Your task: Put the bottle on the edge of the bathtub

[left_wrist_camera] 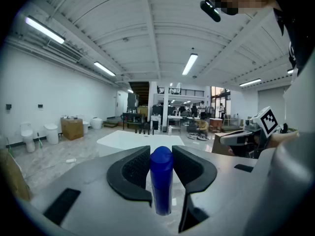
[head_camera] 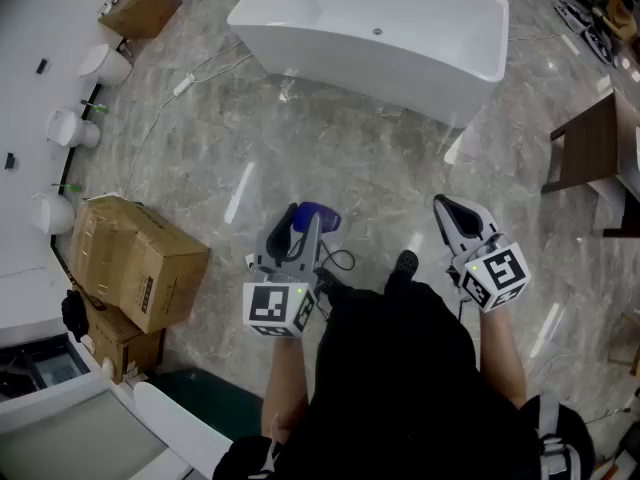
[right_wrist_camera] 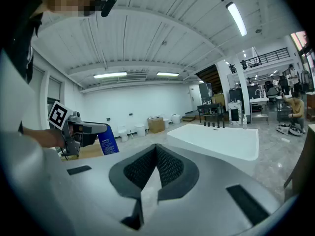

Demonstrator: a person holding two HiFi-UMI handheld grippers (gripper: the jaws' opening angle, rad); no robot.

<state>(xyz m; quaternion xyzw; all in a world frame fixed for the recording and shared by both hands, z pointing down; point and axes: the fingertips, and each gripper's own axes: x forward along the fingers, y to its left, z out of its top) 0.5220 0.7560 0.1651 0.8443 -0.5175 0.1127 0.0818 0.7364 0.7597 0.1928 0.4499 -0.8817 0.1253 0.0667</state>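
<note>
A blue bottle [left_wrist_camera: 161, 181] stands upright between the pads of my left gripper [left_wrist_camera: 161, 154], which is shut on it. In the head view the bottle [head_camera: 316, 214] pokes out past the left gripper [head_camera: 300, 226], above the marble floor. The white freestanding bathtub [head_camera: 350, 63] is well ahead, apart from both grippers. My right gripper [head_camera: 447, 208] is held alongside, its jaws closed together with nothing in them. The right gripper view shows its own tips [right_wrist_camera: 156, 151] meeting, the bathtub [right_wrist_camera: 216, 139] ahead and the bottle [right_wrist_camera: 108, 140] at the left.
Cardboard boxes [head_camera: 135, 258] are stacked at the left near my feet. Toilets [head_camera: 105, 65] line the left wall, with another box [head_camera: 140, 6] beyond them. A dark wooden table [head_camera: 595, 148] stands at the right. Cables trail on the floor by the tub.
</note>
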